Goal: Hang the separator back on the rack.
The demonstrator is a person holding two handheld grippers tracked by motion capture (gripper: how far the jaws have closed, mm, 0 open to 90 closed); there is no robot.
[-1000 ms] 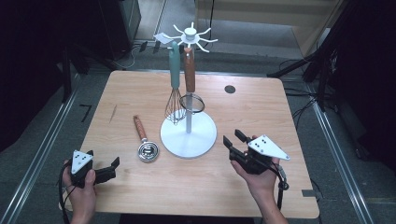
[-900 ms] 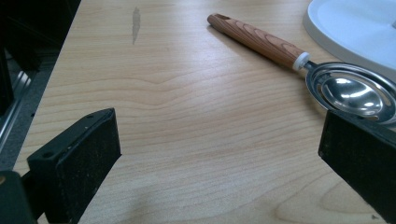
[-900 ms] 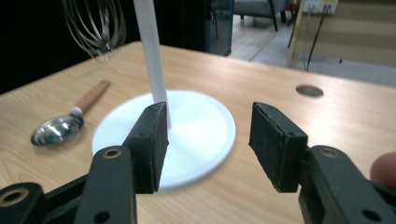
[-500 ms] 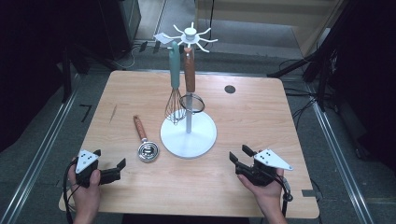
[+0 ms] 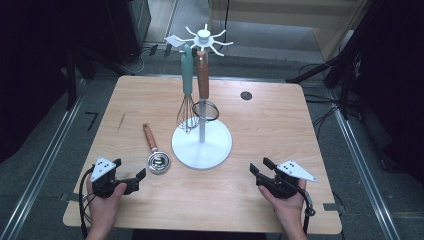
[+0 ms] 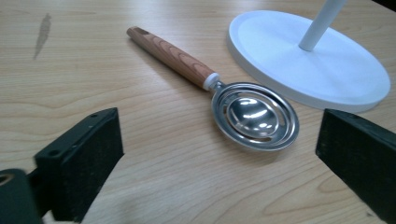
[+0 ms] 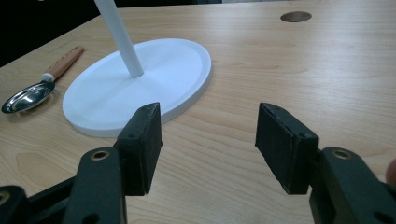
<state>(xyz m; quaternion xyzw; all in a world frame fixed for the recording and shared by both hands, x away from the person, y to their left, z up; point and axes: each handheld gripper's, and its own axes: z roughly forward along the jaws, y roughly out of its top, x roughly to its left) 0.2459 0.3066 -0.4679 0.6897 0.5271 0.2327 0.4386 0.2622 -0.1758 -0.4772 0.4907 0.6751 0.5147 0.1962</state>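
Observation:
A white utensil stand with a round base stands mid-table; a teal-handled whisk and a wooden-handled strainer hang from its top hooks. A wooden-handled steel egg separator lies flat left of the base. My left gripper rests open near the front left edge, its jaws pointing at the separator's bowl. My right gripper sits open at the front right, aimed at the stand's base. Nothing is between either pair of jaws.
A round cable hole lies at the table's far right. A dark scuff marks the wood at the left. Dark floor, rails and cables surround the table.
Both hands pulled back toward the front edge and came down to the table. The right gripper moved lower and slightly right; the left moved slightly right.

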